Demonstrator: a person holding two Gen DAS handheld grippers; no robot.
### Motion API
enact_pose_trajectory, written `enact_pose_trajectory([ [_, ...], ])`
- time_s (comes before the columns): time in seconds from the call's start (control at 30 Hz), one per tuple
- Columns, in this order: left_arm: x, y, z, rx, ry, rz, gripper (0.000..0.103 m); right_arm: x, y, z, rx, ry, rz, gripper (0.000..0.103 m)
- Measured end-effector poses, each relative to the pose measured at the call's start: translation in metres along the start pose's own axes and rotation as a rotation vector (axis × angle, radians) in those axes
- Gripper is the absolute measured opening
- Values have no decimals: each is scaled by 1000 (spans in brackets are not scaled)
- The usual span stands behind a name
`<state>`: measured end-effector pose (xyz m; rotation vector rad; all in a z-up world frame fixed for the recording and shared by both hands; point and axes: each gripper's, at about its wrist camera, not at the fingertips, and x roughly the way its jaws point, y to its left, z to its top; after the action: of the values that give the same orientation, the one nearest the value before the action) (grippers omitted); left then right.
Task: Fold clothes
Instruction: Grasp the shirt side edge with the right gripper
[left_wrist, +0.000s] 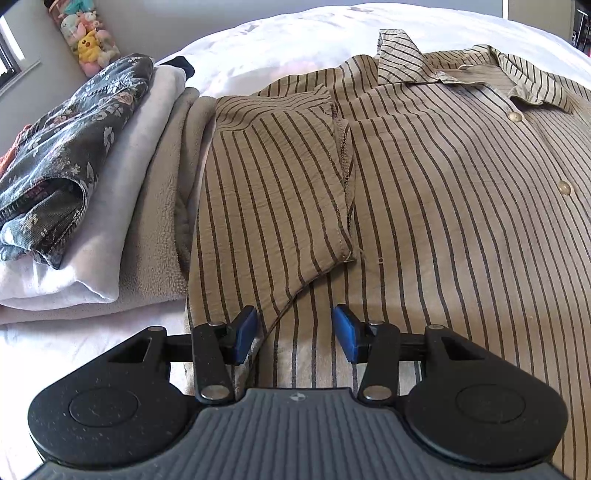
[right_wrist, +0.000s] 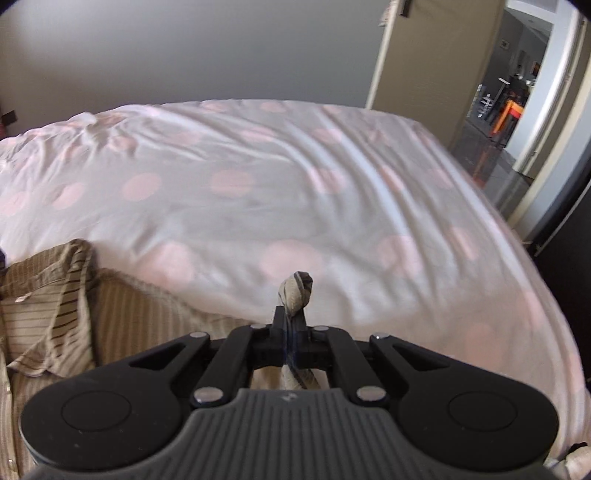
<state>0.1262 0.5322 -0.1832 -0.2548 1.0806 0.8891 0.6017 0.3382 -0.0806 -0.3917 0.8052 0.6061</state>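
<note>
A tan striped button shirt (left_wrist: 424, 192) lies front up on the bed, collar at the far right, its left sleeve (left_wrist: 280, 177) folded in over the body. My left gripper (left_wrist: 294, 325) hovers open just above the sleeve's lower edge, blue pads (left_wrist: 245, 332) apart with nothing between them. In the right wrist view the same shirt (right_wrist: 51, 295) fills the lower left. My right gripper (right_wrist: 290, 332) is shut on a bunched bit of the shirt's striped fabric (right_wrist: 295, 291), which sticks up past the fingertips above the bedsheet.
A stack of folded clothes (left_wrist: 110, 192), with a dark floral denim piece (left_wrist: 66, 147) on top, sits left of the shirt. The white bedsheet with pink dots (right_wrist: 295, 177) spreads beyond. Plush toys (left_wrist: 88, 37) hang on the wall. An open doorway (right_wrist: 517, 92) is at the right.
</note>
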Motion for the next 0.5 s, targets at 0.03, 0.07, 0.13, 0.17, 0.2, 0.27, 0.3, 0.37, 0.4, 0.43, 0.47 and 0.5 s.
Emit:
enact_pose_trajectory([
  [0.03, 1, 1, 0, -4, 1, -5, 44, 5, 9, -3, -5, 11, 17, 3],
  [0.07, 1, 2, 1, -7, 2, -10, 44, 11, 18, -6, -10, 21, 34, 3],
  [0.13, 3, 2, 1, -7, 3, -16, 44, 23, 34, -15, -23, 48, 62, 3],
  [0.17, 3, 2, 2, -5, 3, -18, 44, 30, 41, -20, -29, 64, 68, 3],
  [0.2, 3, 2, 3, -3, 5, -19, 44, 36, 46, -25, -31, 83, 77, 4],
  [0.27, 4, 3, 4, -4, 6, -23, 44, 47, 54, -32, -32, 129, 99, 8],
  [0.3, 5, 3, 4, -6, 6, -25, 44, 49, 55, -35, -37, 144, 102, 10],
  [0.37, 6, 4, 5, -10, 7, -29, 44, 53, 58, -39, -47, 172, 108, 10],
  [0.4, 5, 4, 5, -10, 7, -29, 44, 50, 56, -38, -45, 169, 108, 11],
  [0.43, 5, 4, 5, -11, 7, -29, 44, 47, 55, -37, -42, 166, 108, 17],
  [0.47, 5, 4, 5, -12, 7, -28, 44, 42, 51, -34, -27, 155, 116, 21],
  [0.5, 5, 4, 4, -12, 7, -28, 44, 34, 45, -30, -10, 137, 122, 31],
])
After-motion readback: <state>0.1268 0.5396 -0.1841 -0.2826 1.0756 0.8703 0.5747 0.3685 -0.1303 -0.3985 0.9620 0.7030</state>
